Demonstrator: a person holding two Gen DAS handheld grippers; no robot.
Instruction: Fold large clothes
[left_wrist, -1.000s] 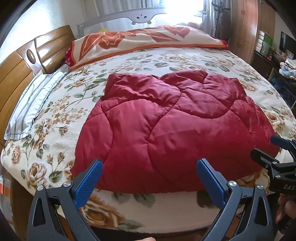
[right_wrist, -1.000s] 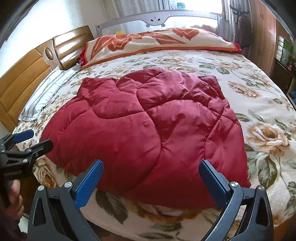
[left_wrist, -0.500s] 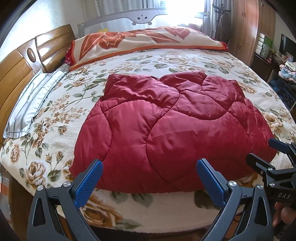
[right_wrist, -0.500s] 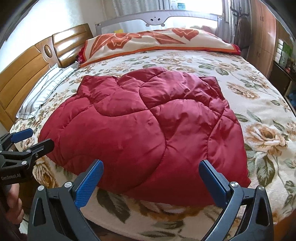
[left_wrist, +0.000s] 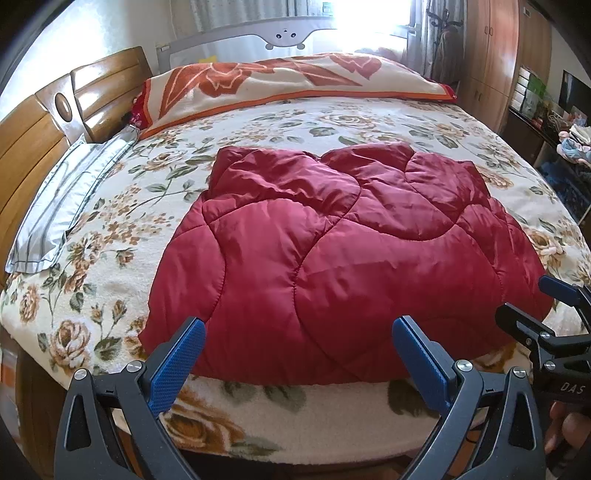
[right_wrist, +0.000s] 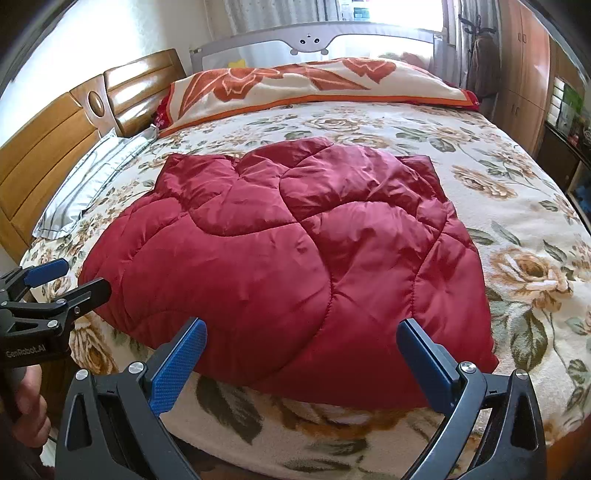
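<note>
1. Left wrist: left gripper (left_wrist: 297, 356) spread wide, empty; red quilted garment (left_wrist: 332, 258) flat on floral bed (left_wrist: 110, 236) just past fingertips, near hem between them. Right gripper (left_wrist: 532, 302) off right finger, parted.
2. Right wrist: right gripper (right_wrist: 301, 358) wide apart, holding nothing; garment just ahead, hem between fingers.

quilt (left_wrist: 343, 258) on bed (left_wrist: 110, 266) — pillow (left_wrist: 280, 85) behind

Floral bedspread (left_wrist: 110, 236) covers the bed, orange-flowered blanket (left_wrist: 280, 81) at the far edge, striped pillow (left_wrist: 62, 199) against the wooden headboard (left_wrist: 33, 147).
</note>
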